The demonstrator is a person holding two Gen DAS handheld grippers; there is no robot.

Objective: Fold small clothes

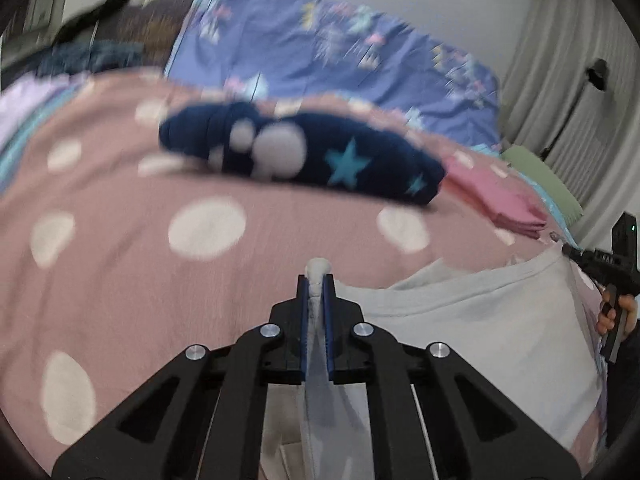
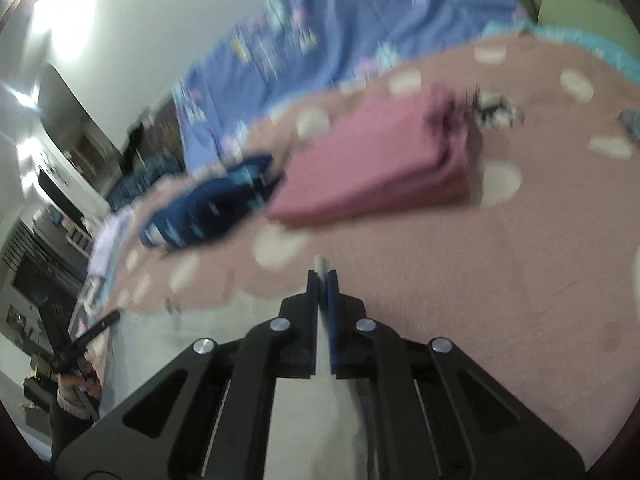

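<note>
A pale grey garment lies stretched over the pink polka-dot bed cover. My left gripper is shut on one edge of it, a fold of grey cloth pinched between the jaws. My right gripper is shut on another edge of the same garment, and shows at the right of the left wrist view. A folded navy garment with stars and a folded pink garment lie further back on the bed.
A purple patterned quilt lies behind the folded clothes. A green pillow sits near the grey curtain. Dark clothes are piled at the far left. The room's furniture shows at the left of the right wrist view.
</note>
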